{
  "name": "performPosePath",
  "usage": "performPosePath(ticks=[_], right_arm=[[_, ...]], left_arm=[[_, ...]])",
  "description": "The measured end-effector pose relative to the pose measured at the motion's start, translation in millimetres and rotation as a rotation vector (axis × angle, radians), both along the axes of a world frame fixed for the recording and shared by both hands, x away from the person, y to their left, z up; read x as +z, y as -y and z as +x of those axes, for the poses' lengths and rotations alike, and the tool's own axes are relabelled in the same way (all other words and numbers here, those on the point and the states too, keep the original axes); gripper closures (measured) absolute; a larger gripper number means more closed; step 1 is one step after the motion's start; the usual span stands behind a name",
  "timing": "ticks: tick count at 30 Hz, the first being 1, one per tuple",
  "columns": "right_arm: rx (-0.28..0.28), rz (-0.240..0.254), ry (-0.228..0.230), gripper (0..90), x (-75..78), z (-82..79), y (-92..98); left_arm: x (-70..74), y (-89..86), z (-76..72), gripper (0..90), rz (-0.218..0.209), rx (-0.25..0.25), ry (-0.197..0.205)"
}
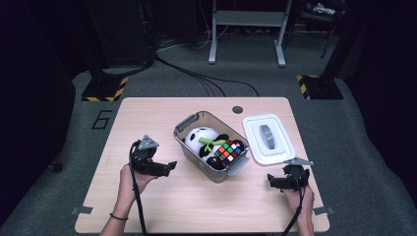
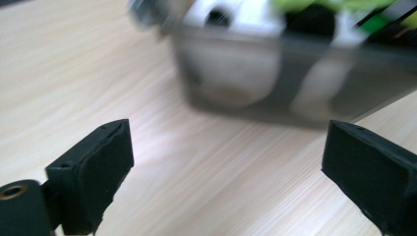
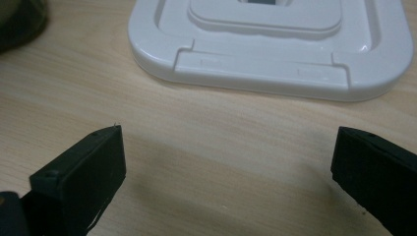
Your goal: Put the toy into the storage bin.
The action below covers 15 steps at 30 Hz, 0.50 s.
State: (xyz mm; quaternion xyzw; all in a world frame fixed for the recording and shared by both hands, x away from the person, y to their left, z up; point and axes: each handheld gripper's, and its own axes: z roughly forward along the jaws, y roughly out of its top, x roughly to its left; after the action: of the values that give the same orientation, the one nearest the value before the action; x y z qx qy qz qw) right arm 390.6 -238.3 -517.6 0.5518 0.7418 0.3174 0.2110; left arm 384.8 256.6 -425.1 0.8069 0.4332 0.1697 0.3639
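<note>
Beyond left gripper [image 2: 226, 162] (released, empty): bin [image 2: 295, 73] blurred, top cropped; right gripper [image 3: 228, 172] released.

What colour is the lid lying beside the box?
White, with a grey handle; the lid shows best in the high view.

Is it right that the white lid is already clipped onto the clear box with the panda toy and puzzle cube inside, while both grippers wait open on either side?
Not quite. The white lid is not on the clear box; it lies flat on the table beside it, as the high view shows. The rest holds: the panda toy and puzzle cube are inside, and the left gripper and right gripper are open.
</note>
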Motion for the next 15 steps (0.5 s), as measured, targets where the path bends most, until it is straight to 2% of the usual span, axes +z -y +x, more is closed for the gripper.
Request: performPosePath(ticks=[2,3,6,8,10,12,15], right_arm=[[0.009,0.009,0.013,0.0,4.7,1.5,0.1],[0.014,0.012,0.014,0.0,7.0,2.8,0.0],[0.024,0.011,0.018,0.0,12.5,6.9,-0.8],[0.028,0.025,0.022,0.0,14.9,10.0,-1.0],[0.034,0.02,0.019,0.0,17.0,12.8,-1.3],[0.04,0.02,0.019,0.0,18.9,15.3,-1.7],[0.048,0.006,0.02,0.0,21.6,17.5,-4.0]], left_arm=[[-15.6,-9.3,-4.5,1.7,-0.004,0.045,-0.021],[-23.9,-14.0,-6.7,1.2,0.012,0.065,-0.034],[-50.7,-27.2,-11.2,0.2,0.02,0.12,-0.072],[-66.8,-33.5,-13.0,0.2,0.012,0.154,-0.089],[-77.9,-39.3,-14.8,0.2,0.039,0.188,-0.094],[-86.3,-43.8,-15.6,0.1,0.043,0.211,-0.087],[-95.4,-47.1,-14.3,0.1,0.035,0.219,-0.096]])
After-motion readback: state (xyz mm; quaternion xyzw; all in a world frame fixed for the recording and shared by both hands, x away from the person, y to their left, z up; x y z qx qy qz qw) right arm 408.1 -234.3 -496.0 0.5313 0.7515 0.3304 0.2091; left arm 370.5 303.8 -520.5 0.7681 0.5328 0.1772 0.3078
